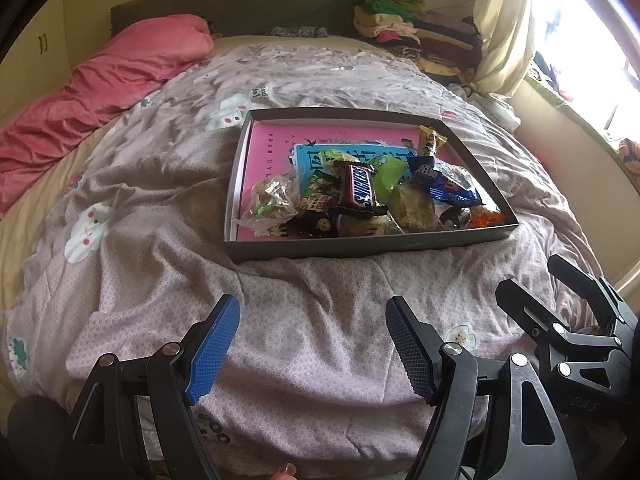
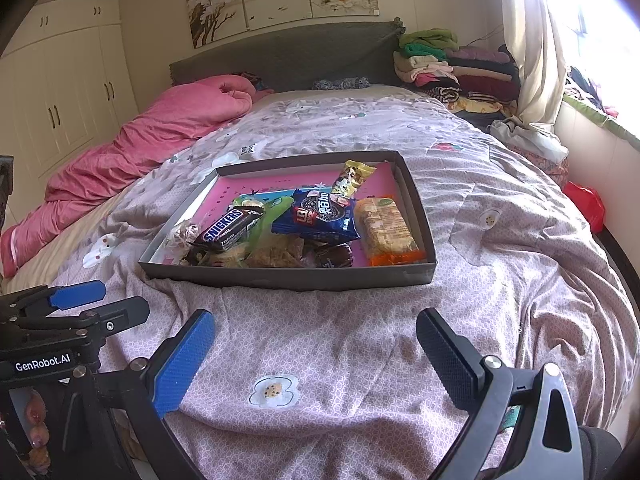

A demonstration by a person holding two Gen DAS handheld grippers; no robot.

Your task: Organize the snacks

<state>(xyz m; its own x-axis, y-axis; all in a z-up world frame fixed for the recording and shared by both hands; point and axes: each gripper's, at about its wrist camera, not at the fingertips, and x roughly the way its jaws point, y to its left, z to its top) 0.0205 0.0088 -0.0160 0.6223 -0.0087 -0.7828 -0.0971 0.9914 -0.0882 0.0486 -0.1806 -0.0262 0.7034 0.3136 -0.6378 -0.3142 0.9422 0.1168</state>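
Note:
A shallow dark box [image 1: 360,246] [image 2: 288,278] with a pink bottom lies on the bed and holds several snacks: a Snickers bar [image 1: 360,190] [image 2: 230,230], a blue cookie pack [image 1: 450,184] [image 2: 320,216], an orange-edged cracker pack [image 2: 386,230], a yellow wrapped bar [image 1: 430,140] [image 2: 352,178] and a clear candy bag [image 1: 270,200]. My left gripper [image 1: 312,344] is open and empty, low over the quilt in front of the box. My right gripper [image 2: 316,360] is open and empty, also in front of the box, to the right of the left one.
The bed has a mauve flowered quilt [image 1: 160,240] [image 2: 500,280]. A pink duvet [image 1: 100,88] [image 2: 140,136] lies along the left side. Stacked folded clothes [image 1: 420,36] [image 2: 452,68] sit at the headboard's right. A curtain and window ledge [image 2: 580,112] run along the right.

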